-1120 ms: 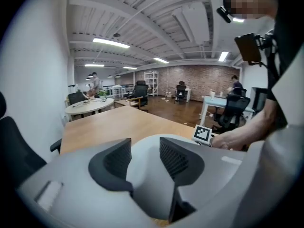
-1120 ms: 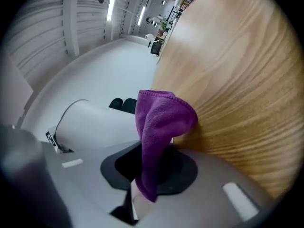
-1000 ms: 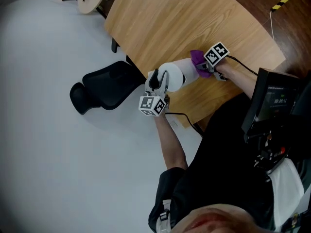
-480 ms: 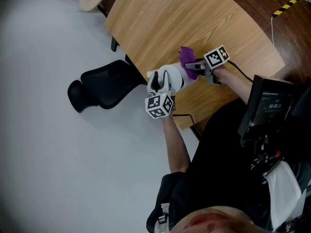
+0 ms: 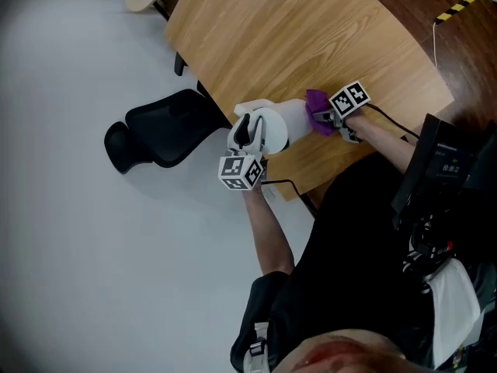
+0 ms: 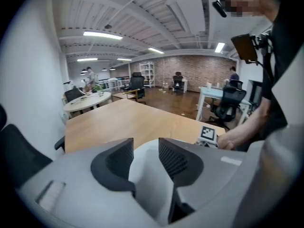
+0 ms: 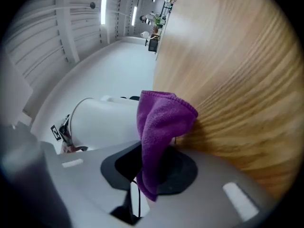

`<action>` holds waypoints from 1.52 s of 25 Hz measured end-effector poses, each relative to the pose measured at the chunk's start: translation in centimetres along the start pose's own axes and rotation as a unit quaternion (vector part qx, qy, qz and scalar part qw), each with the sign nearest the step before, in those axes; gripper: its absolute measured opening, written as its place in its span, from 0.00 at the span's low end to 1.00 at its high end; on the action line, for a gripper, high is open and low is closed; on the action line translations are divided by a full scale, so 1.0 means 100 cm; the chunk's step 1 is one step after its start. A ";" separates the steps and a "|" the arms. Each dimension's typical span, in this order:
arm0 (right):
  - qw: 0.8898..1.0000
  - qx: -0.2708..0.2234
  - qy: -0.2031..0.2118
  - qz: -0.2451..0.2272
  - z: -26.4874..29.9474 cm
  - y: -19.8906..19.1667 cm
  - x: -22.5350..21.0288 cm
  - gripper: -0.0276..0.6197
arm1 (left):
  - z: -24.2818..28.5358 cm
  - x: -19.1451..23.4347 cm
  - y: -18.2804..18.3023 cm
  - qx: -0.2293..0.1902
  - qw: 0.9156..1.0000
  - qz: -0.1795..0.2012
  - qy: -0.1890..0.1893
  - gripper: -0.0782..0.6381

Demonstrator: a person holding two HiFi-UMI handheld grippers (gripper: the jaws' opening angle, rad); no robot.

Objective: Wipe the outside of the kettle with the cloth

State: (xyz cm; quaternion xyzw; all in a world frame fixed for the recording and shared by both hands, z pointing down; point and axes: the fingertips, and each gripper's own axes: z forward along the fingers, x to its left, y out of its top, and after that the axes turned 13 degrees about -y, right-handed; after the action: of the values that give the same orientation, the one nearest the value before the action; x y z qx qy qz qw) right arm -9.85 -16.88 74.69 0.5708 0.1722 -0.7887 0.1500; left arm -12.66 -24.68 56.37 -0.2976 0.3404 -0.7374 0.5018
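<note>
Left gripper [image 6: 146,148] jaws have just been closing and now pinch a white bit of the kettle [image 5: 279,123], which is at the table [image 5: 311,37] edge. Right gripper [image 7: 154,163] jaws clamp the purple cloth [image 7: 159,122], bunched right beside the kettle.

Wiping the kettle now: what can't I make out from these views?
1. Where the cloth meets the kettle: the cloth's own fold covers it in the right gripper view, and it is too small in the head view.
2. The kettle's underside: beneath its body in the head view.
3. The right gripper pads: buried in cloth.
</note>
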 end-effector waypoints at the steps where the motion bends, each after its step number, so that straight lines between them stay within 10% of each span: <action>1: 1.000 -0.021 0.015 -0.008 -0.013 0.005 0.015 0.14 | -0.004 0.003 0.001 -0.007 0.999 -0.021 0.030 0.20; 6: 0.960 -0.137 0.234 -0.065 -0.097 0.040 0.177 0.14 | -0.006 0.011 0.000 -0.009 0.987 -0.086 0.136 0.20; 8: 0.953 -0.145 0.252 -0.083 -0.100 0.039 0.194 0.14 | -0.003 0.007 0.000 -0.001 0.986 -0.084 0.141 0.20; 18: 0.999 -0.029 -0.041 -0.003 -0.006 0.016 -0.012 0.14 | -0.002 0.001 0.005 -0.009 0.990 -0.063 0.124 0.20; 24: 1.000 -0.002 -0.006 -0.029 -0.004 0.007 0.024 0.14 | -0.001 0.014 -0.002 0.000 0.999 -0.030 0.036 0.20; 31: 0.953 -0.200 0.223 -0.036 -0.089 0.081 0.183 0.14 | -0.004 0.015 -0.004 -0.012 0.991 -0.056 0.118 0.21; 34: 0.960 -0.204 0.189 -0.027 -0.062 0.077 0.151 0.15 | -0.004 0.010 -0.003 -0.017 0.992 -0.048 0.111 0.22; 38: 0.990 -0.142 0.018 0.018 -0.015 0.062 0.035 0.14 | 0.000 0.001 0.002 -0.026 0.993 -0.025 0.110 0.23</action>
State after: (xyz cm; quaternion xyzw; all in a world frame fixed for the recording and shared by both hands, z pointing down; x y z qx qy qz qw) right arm -6.96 -21.90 70.28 0.5610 0.2752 -0.7429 0.2402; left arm -12.57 -24.83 56.19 -0.2356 0.4048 -0.7692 0.4346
